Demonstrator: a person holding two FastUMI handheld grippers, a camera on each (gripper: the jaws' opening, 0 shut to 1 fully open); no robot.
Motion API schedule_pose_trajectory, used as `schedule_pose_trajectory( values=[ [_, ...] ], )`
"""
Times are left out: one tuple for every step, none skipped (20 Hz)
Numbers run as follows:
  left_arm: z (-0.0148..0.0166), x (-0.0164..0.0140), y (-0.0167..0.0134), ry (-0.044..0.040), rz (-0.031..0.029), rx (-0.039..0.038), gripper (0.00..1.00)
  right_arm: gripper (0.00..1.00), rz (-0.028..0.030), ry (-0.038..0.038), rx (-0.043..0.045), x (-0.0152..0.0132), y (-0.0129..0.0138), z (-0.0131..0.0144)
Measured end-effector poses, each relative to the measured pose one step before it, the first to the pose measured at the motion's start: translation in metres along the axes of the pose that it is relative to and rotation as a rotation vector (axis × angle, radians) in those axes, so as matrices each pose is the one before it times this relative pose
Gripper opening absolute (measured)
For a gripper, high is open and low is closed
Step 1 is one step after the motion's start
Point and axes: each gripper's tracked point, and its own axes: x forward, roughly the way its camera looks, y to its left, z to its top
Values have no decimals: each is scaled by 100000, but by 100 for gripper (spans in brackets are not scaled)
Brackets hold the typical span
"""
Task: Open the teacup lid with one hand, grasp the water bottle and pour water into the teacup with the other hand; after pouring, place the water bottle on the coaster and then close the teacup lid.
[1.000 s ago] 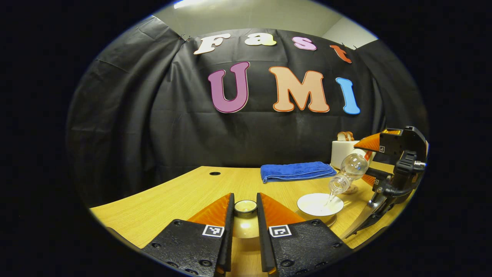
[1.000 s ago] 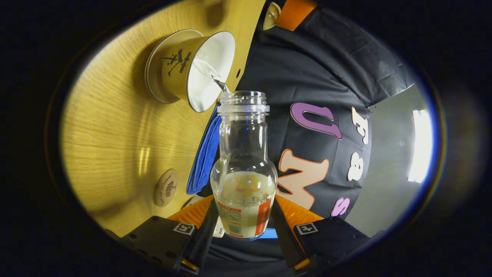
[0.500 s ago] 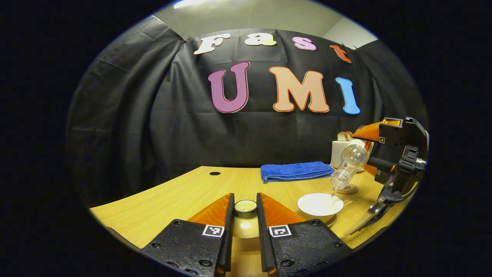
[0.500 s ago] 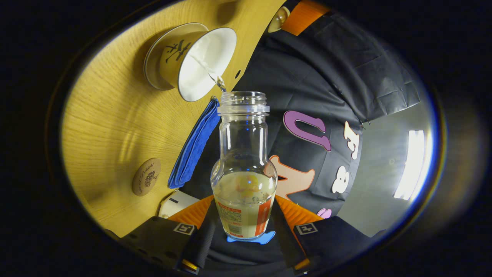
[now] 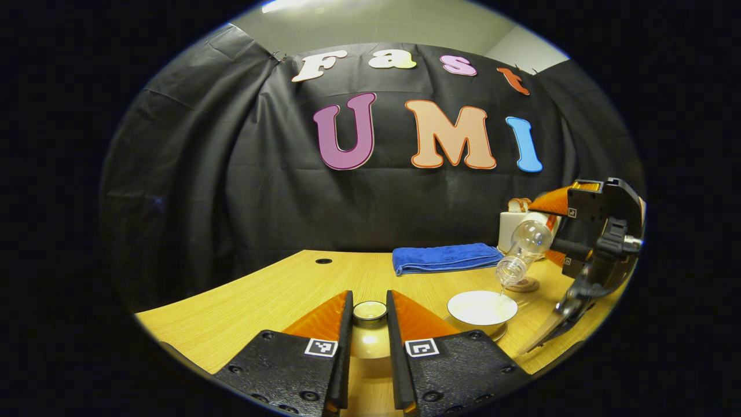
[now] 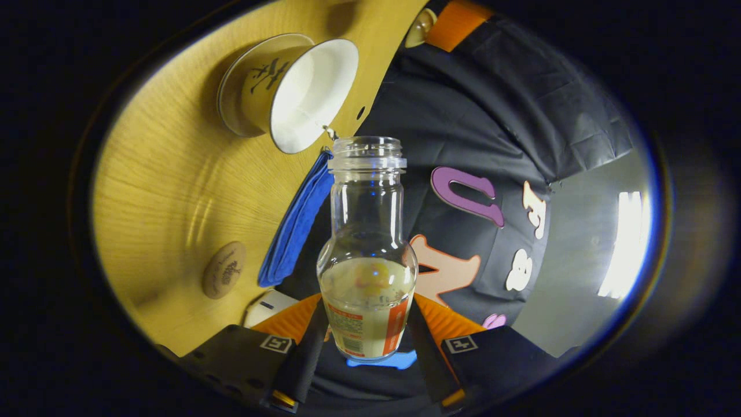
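1. The left gripper [image 5: 369, 341] has its fingers [image 5: 343, 341] closed narrowly on the knob of the teacup lid [image 5: 370, 335], one on each side. The lid is clear of the teacup, low above the near edge of the counter [image 5: 272, 295].
2. The right gripper [image 6: 363, 353] has its fingers [image 6: 307, 347] clamped on the lower body of the water bottle [image 6: 367, 255], one against each side.
3. In the left gripper view the water bottle [image 5: 524, 252] is tilted neck-down toward the left, with its open mouth just above the far right rim of the teacup [image 5: 481, 307]. The right gripper [image 5: 558, 237] holds it from the right.
4. A thin trickle of water runs from the bottle mouth to the teacup rim.
5. The teacup stands uncovered on its saucer [image 5: 498, 331], to the right of the held lid.
6. The coaster [image 5: 524, 284] lies flat on the counter just beyond the teacup, behind and below the bottle mouth, with nothing on it.
7. A folded blue towel [image 5: 446, 258] lies at the far side of the counter, left of the coaster.
8. A white toaster [image 5: 515, 226] holding bread stands at the far right, behind the bottle.
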Motion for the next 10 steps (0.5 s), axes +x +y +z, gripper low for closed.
schedule_pose_trajectory(
  values=[
    [-73, 29, 5, -30, -7, 5, 28, 81, 2955, 669, 5403, 62, 818, -366],
    [27, 36, 7, 27, 7, 0, 28, 80, 3414, 546, 5341, 48, 898, -341],
    [-28, -32, 5, -13, 1, -7, 28, 80, 3520, 404, 5160, -103, 1241, -41],
    [36, -37, 3, 14, 10, 2, 28, 80, 3231, 244, 5361, -265, 793, -11],
    [-23, 3, -9, -6, 14, -4, 28, 80, 2791, 90, 6004, -137, 633, 107],
    [65, -1, -8, -53, 11, -4, 28, 80, 3925, 207, 7865, -283, 857, -148],
    [-81, 67, -20, 63, 1, 20, 28, 80, 5365, 598, 9928, -102, 1147, -41],
    [26, -3, -4, 16, -6, -1, 28, 79, 5637, 1350, 11027, -89, 1088, -210],
    [-37, -77, 26, 28, 34, 0, 28, 79, 4757, 1039, 11118, -113, 797, -86],
    [30, 24, 18, -70, 132, -23, 28, 78, 3077, 21, 10237, -161, 306, 443]
  ],
)
